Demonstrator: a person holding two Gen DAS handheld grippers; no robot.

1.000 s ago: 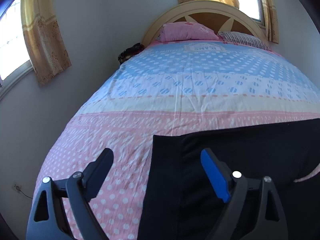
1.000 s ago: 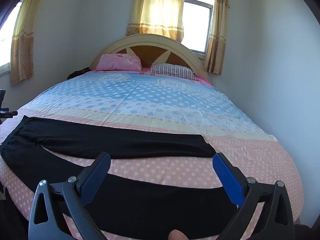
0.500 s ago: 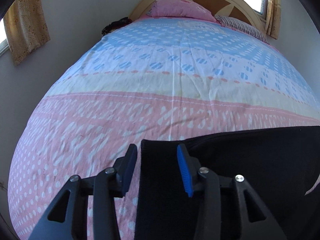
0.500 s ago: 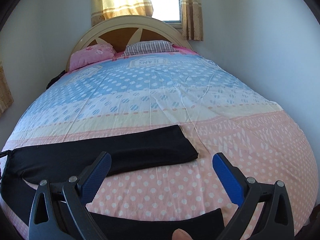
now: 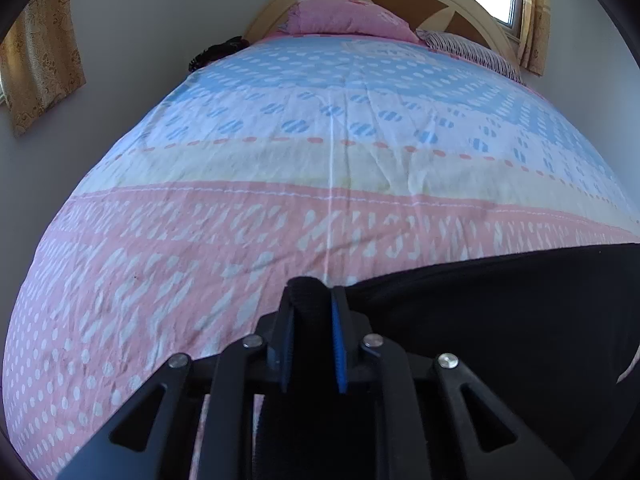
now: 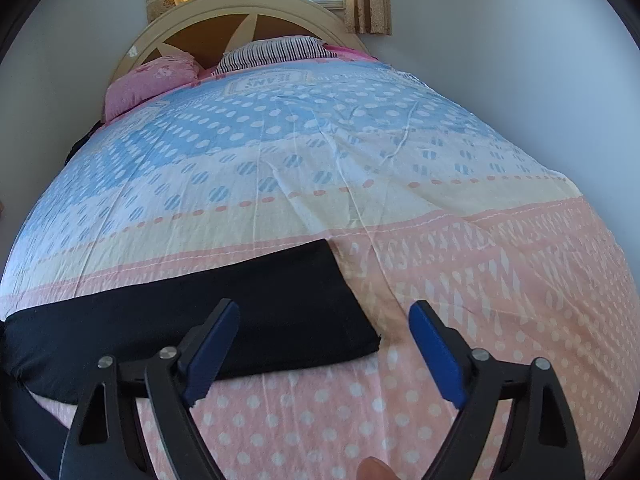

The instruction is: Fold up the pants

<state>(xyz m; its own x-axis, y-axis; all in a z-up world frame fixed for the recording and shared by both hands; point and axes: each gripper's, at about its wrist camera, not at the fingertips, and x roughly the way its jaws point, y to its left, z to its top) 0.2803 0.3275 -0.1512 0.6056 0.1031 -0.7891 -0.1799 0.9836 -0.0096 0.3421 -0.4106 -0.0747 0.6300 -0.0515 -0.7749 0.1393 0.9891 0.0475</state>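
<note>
Black pants (image 5: pixel 500 320) lie across the pink polka-dot end of the bed. In the left wrist view my left gripper (image 5: pixel 310 304) has its jaws closing, and a bunched fold of the pants' top corner is pinched between the blue pads. In the right wrist view one pant leg (image 6: pixel 240 308) lies flat, its cuff end pointing right. My right gripper (image 6: pixel 324 306) hovers over that cuff with its jaws wide but closing. Its left finger (image 6: pixel 212 344) is over the black fabric and its right finger (image 6: pixel 436 352) over the sheet. Neither pad touches the cloth.
The bedsheet (image 6: pixel 360 152) runs blue, cream and pink toward a pink pillow (image 6: pixel 148 80), a striped pillow (image 6: pixel 272 50) and a cream headboard (image 6: pixel 240 12). Walls stand close on both sides. A dark object (image 5: pixel 218 52) sits at the bed's far left edge. A fingertip (image 6: pixel 374 470) shows at the bottom.
My left gripper came down onto the pants' corner and its jaws drew together on the fabric. My right gripper swung right and lower to the leg's cuff end, and its jaws narrowed a little.
</note>
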